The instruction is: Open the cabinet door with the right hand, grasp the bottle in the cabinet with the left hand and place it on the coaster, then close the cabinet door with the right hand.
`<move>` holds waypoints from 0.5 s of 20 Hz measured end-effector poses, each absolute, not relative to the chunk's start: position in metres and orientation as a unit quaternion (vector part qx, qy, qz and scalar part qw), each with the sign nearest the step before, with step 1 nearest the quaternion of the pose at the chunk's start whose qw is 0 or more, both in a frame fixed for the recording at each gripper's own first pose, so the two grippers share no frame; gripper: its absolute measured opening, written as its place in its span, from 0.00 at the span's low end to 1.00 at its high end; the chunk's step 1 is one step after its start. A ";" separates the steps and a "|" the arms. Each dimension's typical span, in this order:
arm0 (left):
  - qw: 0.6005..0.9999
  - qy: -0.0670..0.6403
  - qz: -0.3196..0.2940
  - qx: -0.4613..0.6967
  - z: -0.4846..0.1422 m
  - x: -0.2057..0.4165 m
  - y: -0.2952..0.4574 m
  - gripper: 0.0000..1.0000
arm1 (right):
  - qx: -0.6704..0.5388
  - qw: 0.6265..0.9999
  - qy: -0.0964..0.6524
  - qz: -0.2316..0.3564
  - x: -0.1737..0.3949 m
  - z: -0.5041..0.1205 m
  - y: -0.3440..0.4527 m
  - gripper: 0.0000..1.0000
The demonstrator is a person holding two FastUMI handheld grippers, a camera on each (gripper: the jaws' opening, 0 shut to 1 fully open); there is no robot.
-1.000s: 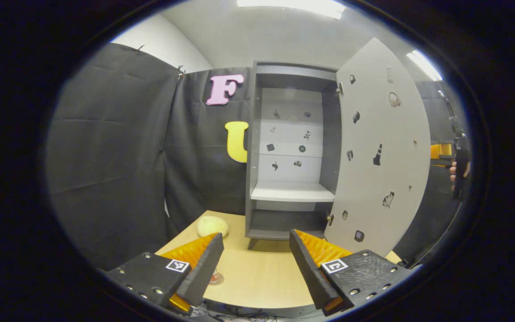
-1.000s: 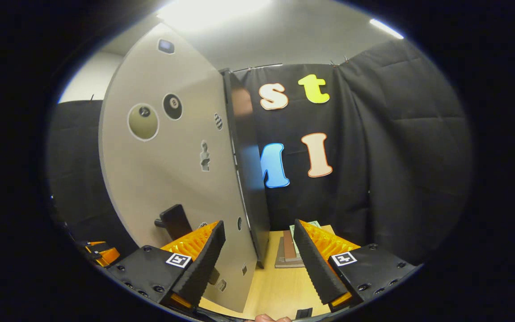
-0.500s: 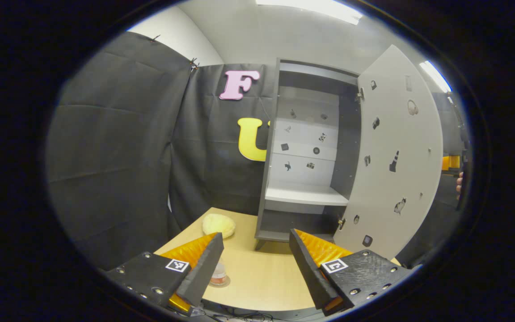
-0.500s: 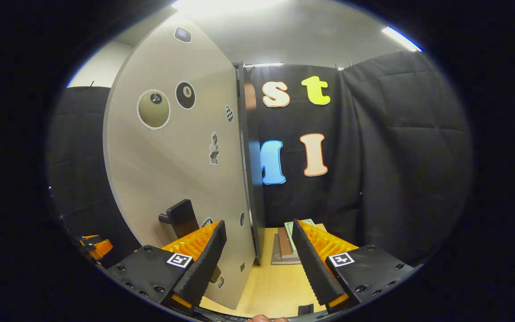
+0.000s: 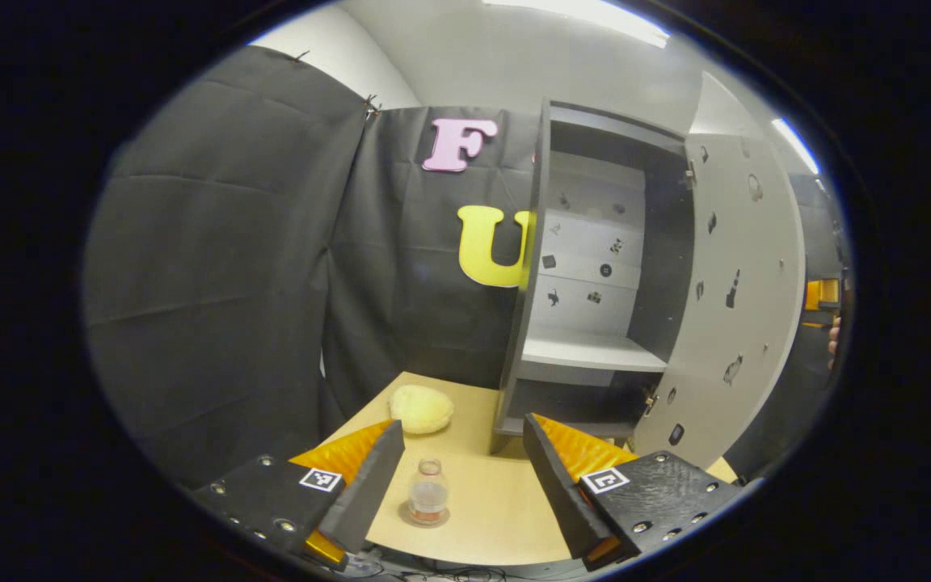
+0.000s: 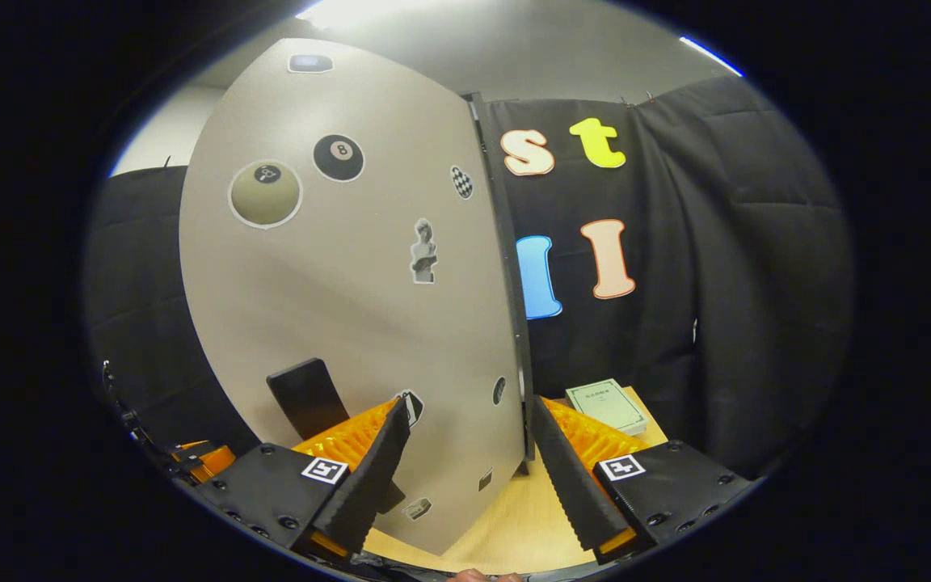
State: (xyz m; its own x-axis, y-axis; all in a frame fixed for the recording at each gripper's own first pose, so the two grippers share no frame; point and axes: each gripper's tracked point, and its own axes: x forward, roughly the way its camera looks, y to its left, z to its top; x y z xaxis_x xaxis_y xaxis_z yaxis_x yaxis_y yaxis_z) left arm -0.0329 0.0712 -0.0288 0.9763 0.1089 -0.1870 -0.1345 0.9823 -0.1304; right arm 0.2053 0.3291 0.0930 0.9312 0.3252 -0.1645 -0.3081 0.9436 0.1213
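Work surface: a light wood-grain table [image 5: 482, 493], smooth and matte, set in a booth walled with quilted black cloth [image 5: 215, 267]. Ceiling pale, with strip lights [image 5: 587, 10] overhead.

On the table stands a tall cabinet [image 5: 595, 356] with dark grey side panels, a pale back panel dotted with small stickers, and one white shelf [image 5: 587, 352] across the interior. The shelf is bare. The cabinet door [image 5: 744, 299] stands open, swung out to the right of the carcass in the left gripper view; it is a flat pale grey panel carrying small stickers. In the right gripper view the door's outer face [image 6: 336, 323] is close ahead, bearing round ball stickers, a bust sticker and a dark block-shaped handle [image 6: 304, 396] low on the panel.

The bottle [image 5: 428, 493], small, clear and cylindrical with reddish contents in its lower part, stands upright on a round coaster [image 5: 425, 517] on the table, near the front edge and well apart from the cabinet. A rounded, pale yellow soft-looking object [image 5: 422, 408] lies behind it by the cloth wall.

Left gripper [image 5: 461, 477]: fingers spread wide, empty, the bottle seen between them but untouched.

Right gripper [image 6: 469, 469]: fingers spread, empty, straddling the door's free edge without contact. A pale green booklet [image 6: 607, 406] lies on the table beyond
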 end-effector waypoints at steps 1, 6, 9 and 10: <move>0.992 0.089 0.060 -0.073 -0.030 -0.030 0.076 0.89 | 0.040 0.982 0.089 0.163 0.206 0.094 0.337 0.97; 0.993 0.081 0.055 -0.063 -0.032 -0.011 0.107 0.89 | 0.045 0.979 0.087 0.181 0.218 0.092 0.387 0.97; 0.993 0.080 0.057 -0.061 -0.034 -0.003 0.131 0.89 | 0.055 0.974 0.087 0.202 0.227 0.090 0.423 0.97; 0.993 0.080 0.059 -0.063 -0.033 -0.002 0.135 0.89 | 0.054 0.973 0.087 0.208 0.231 0.089 0.434 0.97</move>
